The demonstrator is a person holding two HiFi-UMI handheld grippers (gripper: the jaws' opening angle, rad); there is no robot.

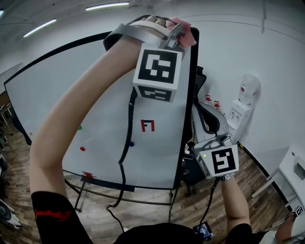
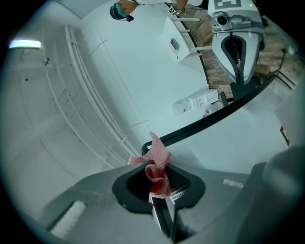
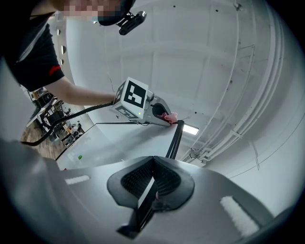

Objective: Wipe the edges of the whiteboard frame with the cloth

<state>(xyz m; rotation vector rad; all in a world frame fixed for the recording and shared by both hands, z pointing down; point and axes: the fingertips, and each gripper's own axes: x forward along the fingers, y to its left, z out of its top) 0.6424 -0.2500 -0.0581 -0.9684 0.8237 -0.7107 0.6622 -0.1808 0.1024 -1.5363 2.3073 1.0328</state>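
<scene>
One corner was in hand: my left gripper's point(image 2: 159, 183) jaws pinched the cloth point(image 2: 157, 157) at the whiteboard frame's point(image 2: 224, 112) top right corner, my right gripper's point(image 3: 152, 183) jaws pressed together empty, so I judged most edges unwiped.

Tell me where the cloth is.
Head view, top centre: the pink cloth is clamped in the left tongs, at the upper right corner of the whiteboard frame.

Light: bright, even and white; ceiling tubes point(image 1: 107, 5) overhead, one glowing just beyond my right gripper point(image 3: 150, 183).
Shadows: soft, faint.
Distortion: heavy fisheye curving; dark rounded corners in both my gripper views.
Focus: the gripper bodies nearest the lens look slightly soft.
</scene>
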